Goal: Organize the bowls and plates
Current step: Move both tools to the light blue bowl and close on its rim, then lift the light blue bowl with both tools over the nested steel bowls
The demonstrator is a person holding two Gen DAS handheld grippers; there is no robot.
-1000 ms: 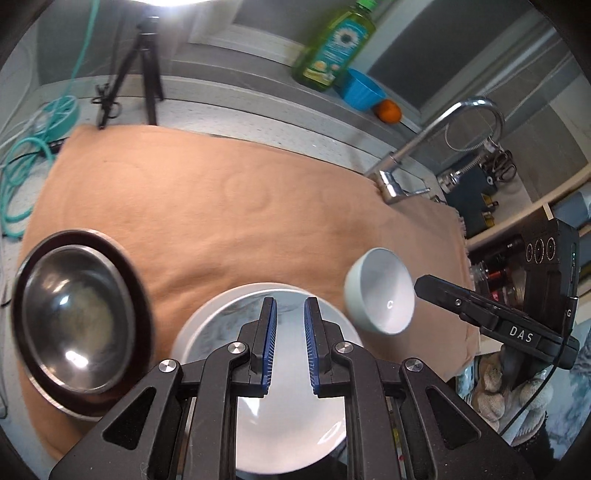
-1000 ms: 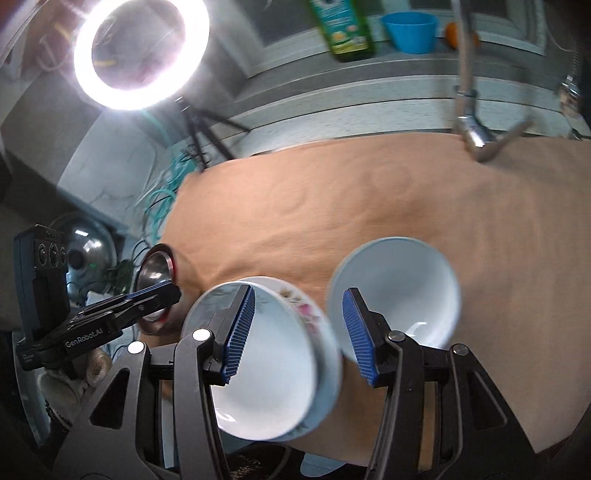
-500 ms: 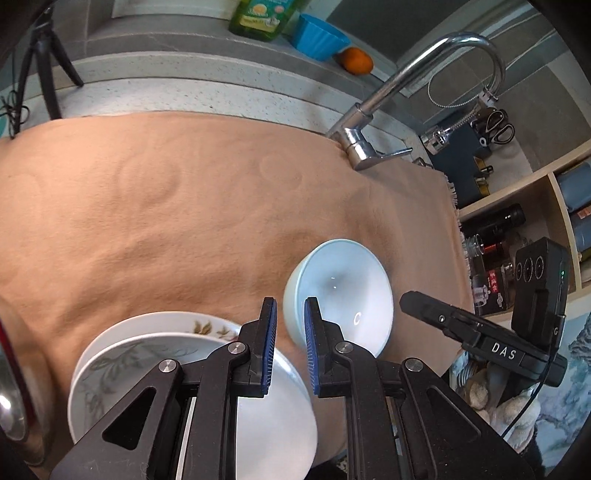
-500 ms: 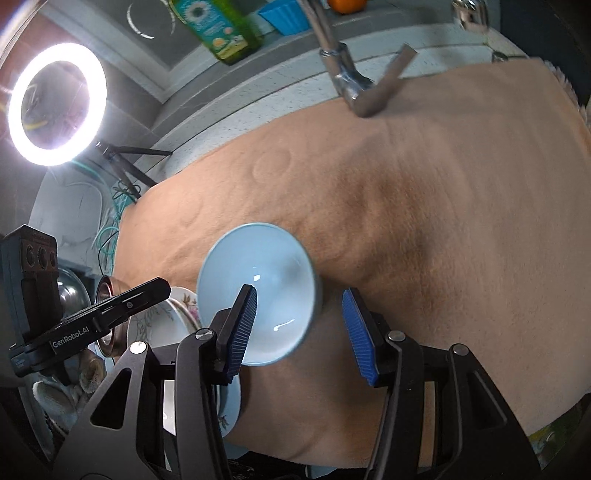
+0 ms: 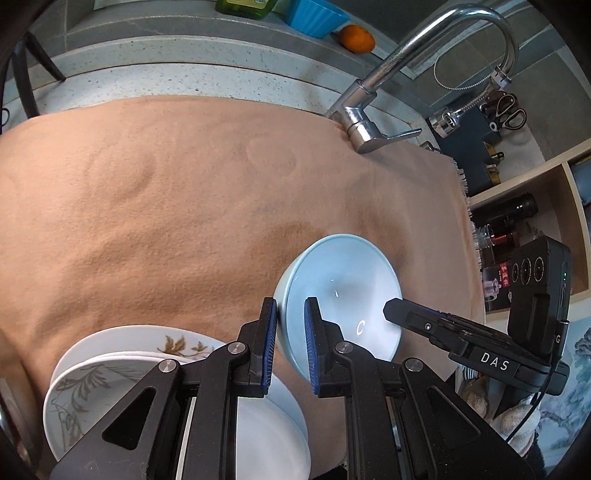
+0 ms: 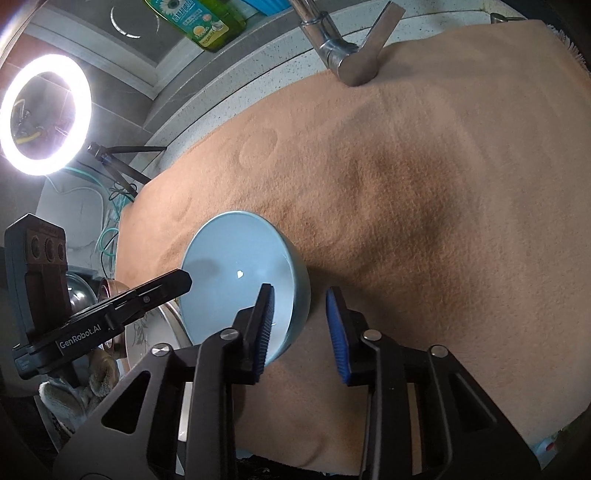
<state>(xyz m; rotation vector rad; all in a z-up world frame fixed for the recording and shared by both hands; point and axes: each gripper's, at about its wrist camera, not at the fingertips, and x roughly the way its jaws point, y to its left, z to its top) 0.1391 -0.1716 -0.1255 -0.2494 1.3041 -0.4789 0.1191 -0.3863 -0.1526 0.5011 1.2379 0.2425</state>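
Observation:
A light blue bowl [image 5: 343, 280] [image 6: 229, 266] sits on the tan cloth [image 5: 184, 203]. My right gripper [image 6: 299, 291] straddles its right wall, one pad inside and one outside. Its jaws are closing, and a strip of cloth still shows between the outer pad and the bowl. This gripper's tip [image 5: 388, 308] reaches over the bowl in the left wrist view. My left gripper [image 5: 290, 306] is shut and holds nothing; it hangs over the bowl's left rim [image 6: 181, 277]. A stack of flower-patterned plates [image 5: 110, 354] [image 6: 144, 332] lies just left of the bowl.
A steel bowl [image 6: 79, 291] stands beyond the plates at the left. The faucet [image 5: 362, 125] rises at the cloth's far edge, with a blue tub [image 5: 316, 16] and an orange [image 5: 356, 38] on the ledge. A shelf [image 5: 517, 221] lies right, a ring light [image 6: 44, 114] left.
My left gripper has moved right from above the plates to the bowl's left rim. My right gripper has come down around the bowl's right wall, and its jaws have narrowed.

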